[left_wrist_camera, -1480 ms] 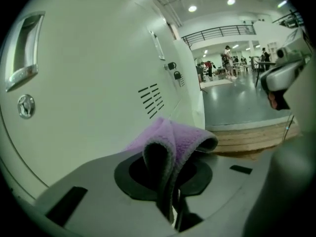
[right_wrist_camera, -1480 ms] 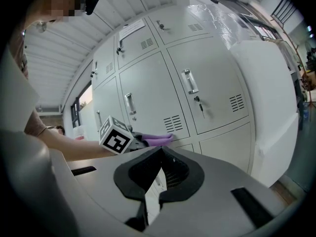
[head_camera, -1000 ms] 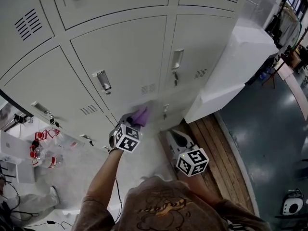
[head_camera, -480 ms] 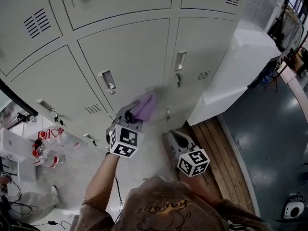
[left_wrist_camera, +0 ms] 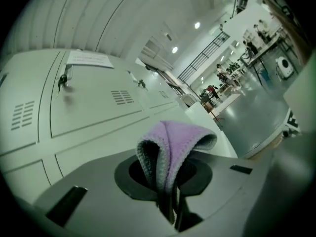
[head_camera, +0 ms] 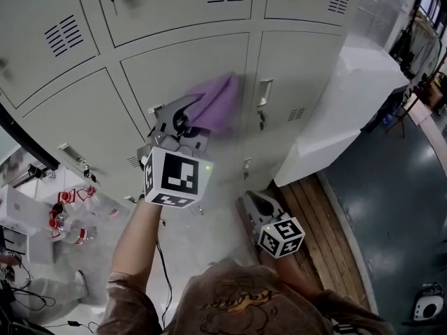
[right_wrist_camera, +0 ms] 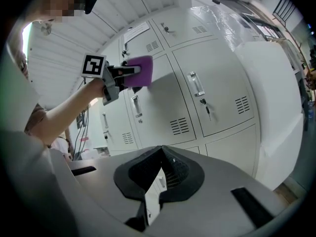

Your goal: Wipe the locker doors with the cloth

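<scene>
Grey locker doors point(head_camera: 188, 65) fill the top of the head view. My left gripper point(head_camera: 183, 116) is raised in front of the middle door and is shut on a purple cloth point(head_camera: 215, 103), which lies against the door next to the seam with the right door point(head_camera: 300, 58). In the left gripper view the folded cloth point(left_wrist_camera: 173, 142) sticks up from the closed jaws. The right gripper view shows the cloth point(right_wrist_camera: 139, 70) and left gripper point(right_wrist_camera: 123, 74) on the door. My right gripper point(head_camera: 255, 202) hangs low near the locker base, shut and empty.
Door handles point(head_camera: 264, 91) and keys stick out from the doors. A white wrapped cabinet point(head_camera: 356, 96) stands to the right of the lockers. Wooden planks point(head_camera: 314, 208) lie at its foot. Bottles point(head_camera: 66, 222) and cables sit on the floor at the left.
My left gripper has risen with the cloth from the low part of the lockers up to the middle door. The right gripper has stayed about where it was.
</scene>
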`<state>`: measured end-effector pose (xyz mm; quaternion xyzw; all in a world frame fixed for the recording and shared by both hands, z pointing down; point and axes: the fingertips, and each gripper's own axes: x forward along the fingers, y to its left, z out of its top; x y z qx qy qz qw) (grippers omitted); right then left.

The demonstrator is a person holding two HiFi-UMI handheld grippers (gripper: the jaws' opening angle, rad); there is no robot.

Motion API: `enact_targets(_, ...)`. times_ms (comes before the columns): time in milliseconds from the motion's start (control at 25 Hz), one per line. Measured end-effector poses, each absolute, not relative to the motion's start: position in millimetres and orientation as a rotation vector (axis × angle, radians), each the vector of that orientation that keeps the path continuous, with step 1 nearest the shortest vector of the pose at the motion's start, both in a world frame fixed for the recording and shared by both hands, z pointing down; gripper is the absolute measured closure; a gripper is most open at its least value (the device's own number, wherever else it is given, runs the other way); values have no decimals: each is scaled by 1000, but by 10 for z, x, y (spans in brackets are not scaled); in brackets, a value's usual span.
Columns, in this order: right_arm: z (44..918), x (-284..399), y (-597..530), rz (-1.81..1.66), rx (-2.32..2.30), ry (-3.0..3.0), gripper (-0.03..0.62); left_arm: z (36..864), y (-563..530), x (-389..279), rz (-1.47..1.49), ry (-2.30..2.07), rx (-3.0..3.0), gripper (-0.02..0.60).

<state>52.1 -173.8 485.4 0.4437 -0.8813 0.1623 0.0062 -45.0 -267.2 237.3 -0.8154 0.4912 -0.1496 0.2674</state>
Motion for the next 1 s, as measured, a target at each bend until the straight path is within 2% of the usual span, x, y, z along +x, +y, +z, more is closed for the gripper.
enact_targets(480, 4808, 615, -1746, 496, 1421, -2748, 595, 1303, -2647, -332, -245, 1294, -1942, 532)
enact_targets(1000, 4846, 717, -1747, 508, 1470, -2726, 595, 1454, -3187, -266, -372, 1307, -1953, 532)
